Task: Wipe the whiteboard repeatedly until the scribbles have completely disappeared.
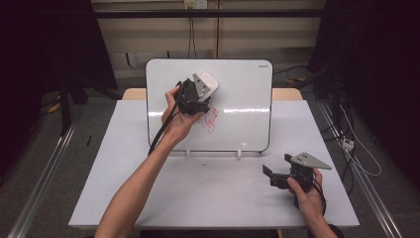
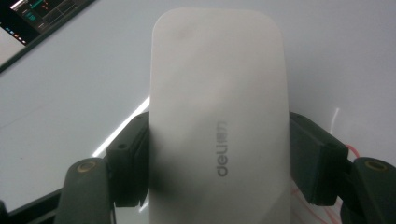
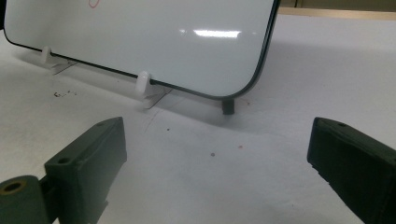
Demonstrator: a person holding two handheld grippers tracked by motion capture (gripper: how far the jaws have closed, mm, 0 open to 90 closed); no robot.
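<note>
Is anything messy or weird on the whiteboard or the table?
A red scribble is on the whiteboard, just below the white eraser that the left gripper is shut on. Small dark specks lie on the table in front of the board. Nothing looks broken or tipped over.

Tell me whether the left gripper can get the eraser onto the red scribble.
Probably yes. The left gripper grips the eraser against the whiteboard, just above the red scribble; nothing lies between.

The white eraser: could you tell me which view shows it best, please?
The left gripper view: the white eraser is close up, clamped between that tool's pads, its printed logo readable. The high view shows it small against the whiteboard, partly behind the left tool.
</note>
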